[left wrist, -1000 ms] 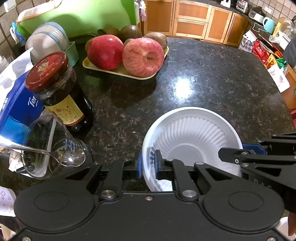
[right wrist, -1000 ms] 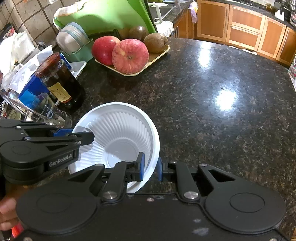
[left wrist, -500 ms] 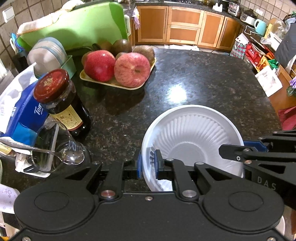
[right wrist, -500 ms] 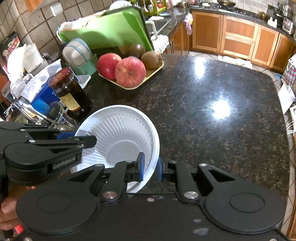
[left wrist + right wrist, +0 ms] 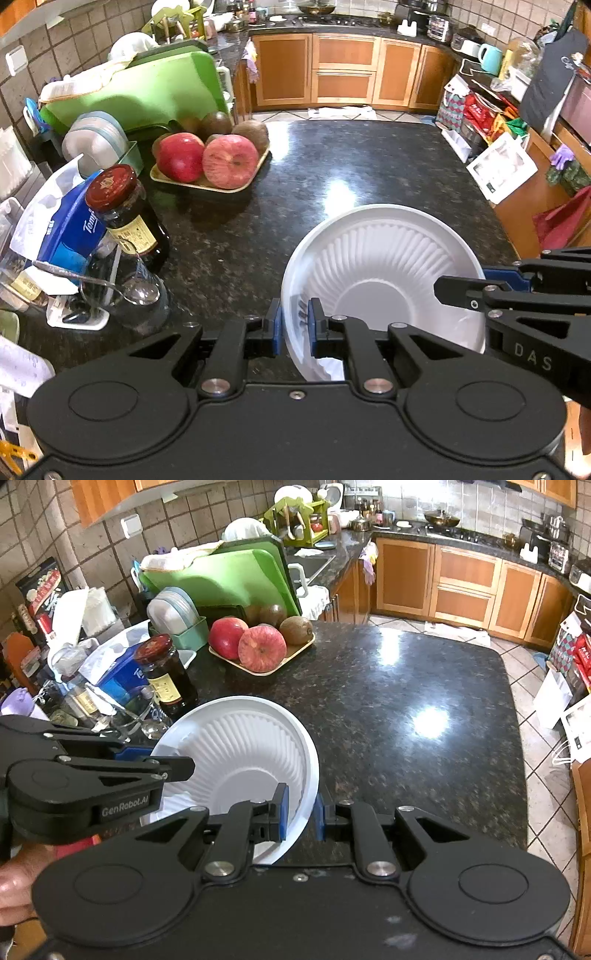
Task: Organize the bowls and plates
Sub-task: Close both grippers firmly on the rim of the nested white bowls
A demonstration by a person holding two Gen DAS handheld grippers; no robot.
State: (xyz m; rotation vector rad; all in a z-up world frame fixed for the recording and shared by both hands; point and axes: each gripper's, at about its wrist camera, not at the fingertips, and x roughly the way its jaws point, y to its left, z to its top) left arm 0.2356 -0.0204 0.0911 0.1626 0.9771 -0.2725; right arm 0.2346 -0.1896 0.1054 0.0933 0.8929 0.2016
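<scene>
A white ribbed disposable bowl (image 5: 384,273) (image 5: 240,753) hangs above the dark granite counter (image 5: 332,177) (image 5: 388,686), gripped from both sides. My left gripper (image 5: 294,326) is shut on the bowl's left rim, one blue pad inside and one outside. My right gripper (image 5: 301,814) is shut on the bowl's right rim the same way. Each gripper shows in the other's view: the right one (image 5: 461,288) at the bowl's right edge, the left one (image 5: 166,764) at its left edge. A stack of pale plates (image 5: 98,138) (image 5: 171,611) stands in a green holder at the back left.
A tray of apples and kiwis (image 5: 210,162) (image 5: 262,648) sits at the counter's back. A dark jar with a red lid (image 5: 125,214) (image 5: 166,672), a glass with a spoon (image 5: 129,291), a blue tissue pack (image 5: 70,229) and green cutting boards (image 5: 221,579) crowd the left side.
Both grippers have risen and drawn back with the bowl held between them. The counter and the fruit tray look farther away, and more of the kitchen is in view.
</scene>
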